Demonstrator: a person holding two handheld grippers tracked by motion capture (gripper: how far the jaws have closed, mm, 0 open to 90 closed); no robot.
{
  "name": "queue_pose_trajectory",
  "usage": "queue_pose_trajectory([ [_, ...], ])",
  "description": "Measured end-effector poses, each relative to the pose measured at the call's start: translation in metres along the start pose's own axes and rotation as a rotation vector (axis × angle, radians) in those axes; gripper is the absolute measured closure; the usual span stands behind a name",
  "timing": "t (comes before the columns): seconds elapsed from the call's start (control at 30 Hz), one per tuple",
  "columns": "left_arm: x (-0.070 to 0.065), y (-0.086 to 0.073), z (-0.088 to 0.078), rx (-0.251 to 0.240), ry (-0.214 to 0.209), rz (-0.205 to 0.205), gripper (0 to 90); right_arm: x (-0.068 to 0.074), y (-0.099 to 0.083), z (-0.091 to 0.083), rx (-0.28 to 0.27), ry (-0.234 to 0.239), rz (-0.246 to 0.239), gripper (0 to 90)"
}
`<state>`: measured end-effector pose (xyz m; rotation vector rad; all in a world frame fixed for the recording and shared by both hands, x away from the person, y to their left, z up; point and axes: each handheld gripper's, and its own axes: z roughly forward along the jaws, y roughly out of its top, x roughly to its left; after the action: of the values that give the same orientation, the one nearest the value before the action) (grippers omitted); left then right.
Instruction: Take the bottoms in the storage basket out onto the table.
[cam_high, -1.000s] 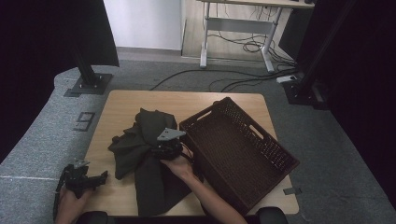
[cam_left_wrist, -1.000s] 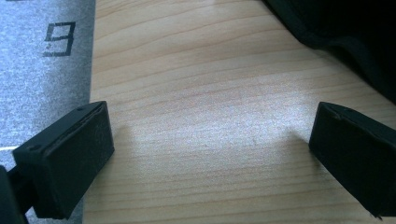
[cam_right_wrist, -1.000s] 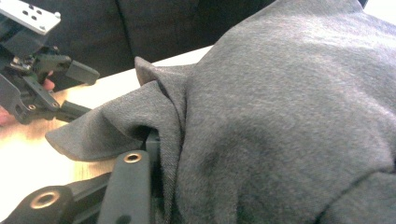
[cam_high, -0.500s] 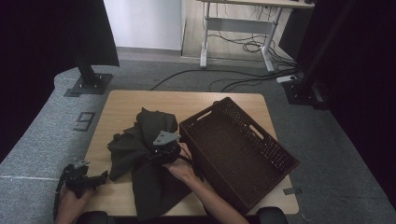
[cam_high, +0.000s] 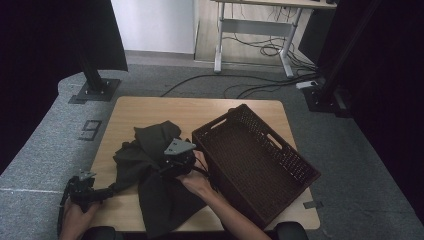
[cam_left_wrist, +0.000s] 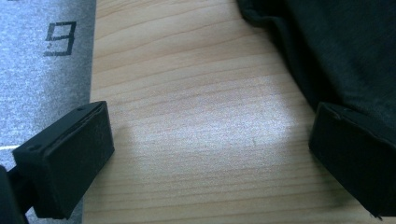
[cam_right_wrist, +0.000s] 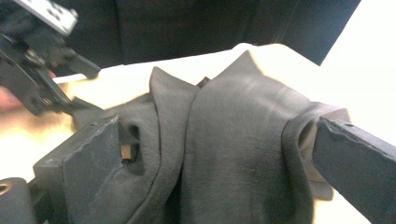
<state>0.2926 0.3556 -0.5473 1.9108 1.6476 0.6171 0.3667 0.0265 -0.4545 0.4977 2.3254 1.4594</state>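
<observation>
Both grippers stand with their jaws apart. From the high view, the right gripper (cam_high: 167, 162), black with a grey three-cornered plate on top, hovers over the crumpled dark grey cloth garment (cam_high: 150, 175), which lies on the light wooden tabletop (cam_high: 150, 110) just left of the dark brown woven rectangular basket (cam_high: 255, 160). The person's right hand (cam_high: 197, 182) carries that gripper from the near side of the garment, close beside the basket's near-left wall. The left gripper (cam_high: 107, 190) sits at the garment's near-left corner, low on the table edge, with the left hand (cam_high: 75, 220) behind it.

Seen from the left gripper view, the two black padded jaws are spread wide over bare wood. The garment's hem (cam_left_wrist: 299, 88) runs down the right side, and its cloth reaches the right jaw; whether it touches that pad I cannot tell. Nothing is pressed between the pads.

Through the right gripper view, the jaws have just been opening and now stand wide. Folds of the garment (cam_right_wrist: 233, 130) rise between them, draped near the right jaw, yet the pads do not pinch it. Beyond the garment, the left gripper (cam_right_wrist: 70, 105) shows at the upper left.
</observation>
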Motion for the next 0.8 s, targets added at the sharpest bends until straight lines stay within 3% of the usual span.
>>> queue_pose_trajectory([
  [0.2,0.0,0.0,0.0,0.001,0.0,-0.004,0.0,0.0,0.012,-0.016,-0.016,0.04,0.031,3.0],
  [0.43,0.0,0.0,0.0,0.001,0.002,-0.004,0.0,-0.003,0.018,-0.036,-0.015,0.061,0.107,5.4],
  [0.63,0.0,0.0,0.0,0.001,0.002,-0.003,0.0,-0.01,0.02,-0.051,-0.015,0.032,0.134,6.3],
  [0.8,0.0,0.0,0.0,0.001,0.003,-0.004,0.0,-0.016,0.022,-0.065,-0.019,0.001,0.12,5.4],
])
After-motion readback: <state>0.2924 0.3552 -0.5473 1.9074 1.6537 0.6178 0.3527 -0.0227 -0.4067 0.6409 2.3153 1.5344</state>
